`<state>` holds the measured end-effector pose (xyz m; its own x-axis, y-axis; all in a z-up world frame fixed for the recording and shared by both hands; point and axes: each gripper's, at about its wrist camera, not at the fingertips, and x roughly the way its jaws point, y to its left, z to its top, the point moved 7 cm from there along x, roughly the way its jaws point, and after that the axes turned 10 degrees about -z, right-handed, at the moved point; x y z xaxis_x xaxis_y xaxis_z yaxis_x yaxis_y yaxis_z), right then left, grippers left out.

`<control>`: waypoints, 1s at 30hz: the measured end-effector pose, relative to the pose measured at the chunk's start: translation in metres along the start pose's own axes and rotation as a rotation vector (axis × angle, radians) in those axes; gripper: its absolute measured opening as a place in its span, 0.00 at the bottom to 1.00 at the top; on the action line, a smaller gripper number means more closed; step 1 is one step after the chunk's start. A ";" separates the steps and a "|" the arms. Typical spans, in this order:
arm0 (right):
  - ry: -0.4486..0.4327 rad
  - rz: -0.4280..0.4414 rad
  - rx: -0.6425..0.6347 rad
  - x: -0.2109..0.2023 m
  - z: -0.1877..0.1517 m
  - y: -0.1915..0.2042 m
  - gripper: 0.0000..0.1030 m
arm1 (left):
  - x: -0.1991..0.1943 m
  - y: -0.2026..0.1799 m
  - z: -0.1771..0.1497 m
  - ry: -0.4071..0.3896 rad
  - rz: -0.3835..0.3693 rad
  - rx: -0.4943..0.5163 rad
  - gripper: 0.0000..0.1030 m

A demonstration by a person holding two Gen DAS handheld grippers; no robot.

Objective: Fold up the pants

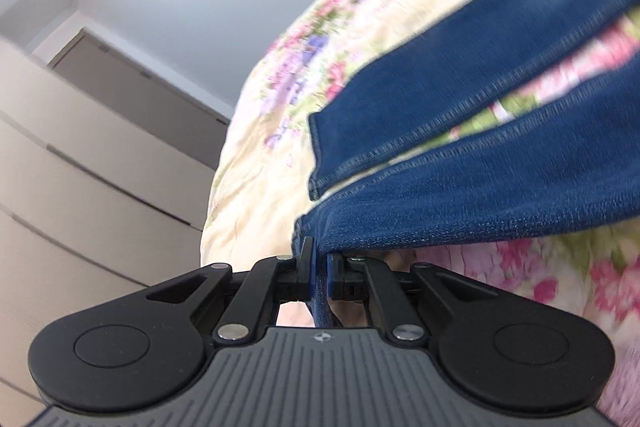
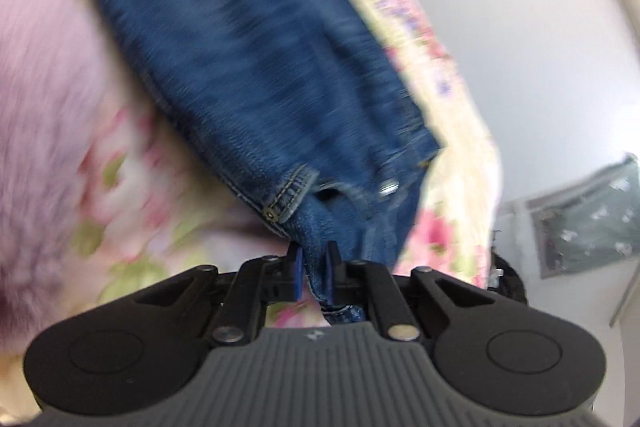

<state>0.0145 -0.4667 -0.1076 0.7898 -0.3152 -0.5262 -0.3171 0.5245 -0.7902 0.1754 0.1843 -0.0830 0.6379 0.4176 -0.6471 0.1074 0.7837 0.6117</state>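
Floral bed [image 1: 248, 163]: both hand-held grippers, left [image 1: 319, 277] and right [image 2: 313, 275], clamp the jeans [image 1: 460, 115]; lift evenly, keep denim taut.

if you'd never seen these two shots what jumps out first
The blue jeans dominate both views, spread over a floral quilt. Each claw is shut on denim: the left claw pinches a leg hem at the near edge, the right claw grips the waist end just below a riveted pocket corner. A fuzzy pink throw fills the left of the right wrist view.
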 end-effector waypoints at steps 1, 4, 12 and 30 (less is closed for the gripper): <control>-0.010 -0.022 0.040 -0.005 0.004 -0.011 0.02 | -0.003 0.004 0.003 -0.013 0.003 -0.024 0.04; -0.035 -0.104 0.132 -0.012 0.017 -0.049 0.01 | -0.017 0.022 0.017 -0.066 0.006 -0.091 0.04; -0.030 -0.173 0.368 0.010 0.067 -0.141 0.01 | -0.003 0.055 0.075 -0.051 -0.009 -0.149 0.04; 0.189 -0.219 0.306 0.276 0.176 -0.152 0.01 | 0.178 0.009 0.198 0.064 0.016 0.086 0.04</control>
<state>0.3728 -0.4939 -0.0775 0.7016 -0.5701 -0.4274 0.0406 0.6309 -0.7748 0.4415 0.1744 -0.1029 0.5905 0.4604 -0.6628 0.1644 0.7354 0.6573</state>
